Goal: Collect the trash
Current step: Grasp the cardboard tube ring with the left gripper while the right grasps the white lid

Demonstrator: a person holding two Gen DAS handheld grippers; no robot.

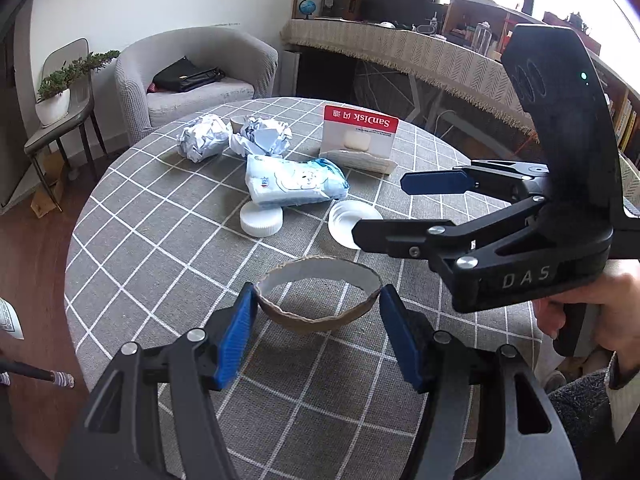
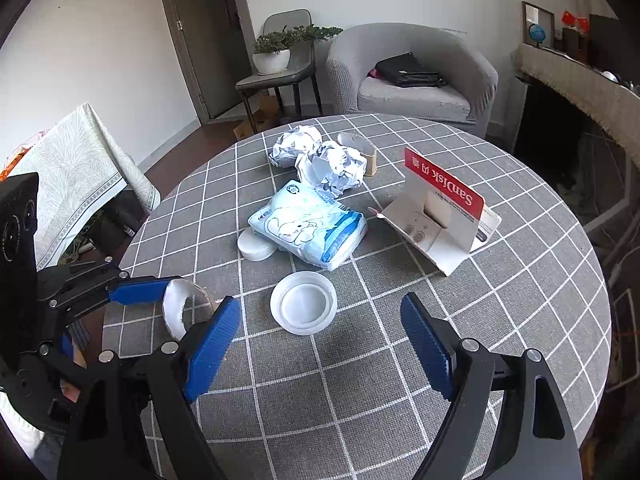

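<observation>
A torn brown cardboard ring [image 1: 320, 320] lies on the grey checked tablecloth [image 1: 160, 240] near the front edge. My left gripper [image 1: 318, 296] straddles it, and both blue pads touch its outer sides. In the right wrist view one left finger [image 2: 140, 290] rests against the ring [image 2: 176, 312]. My right gripper [image 2: 320, 304] hovers open over a white plastic lid [image 2: 304, 304] with nothing between its fingers; it also shows as the right gripper [image 1: 380, 208] in the left wrist view. Behind lie a blue tissue pack [image 2: 308, 232], a white cap [image 2: 252, 248], two crumpled paper balls [image 2: 332, 168] and a red SanDisk card package [image 2: 436, 216].
A second cardboard ring [image 2: 360, 148] stands behind the paper balls. Beyond the round table are a grey armchair [image 2: 412, 76] with a black bag, a chair bearing a potted plant [image 2: 276, 56], and a cloth-covered counter [image 1: 400, 48]. A hand [image 1: 588, 312] holds the right gripper's handle.
</observation>
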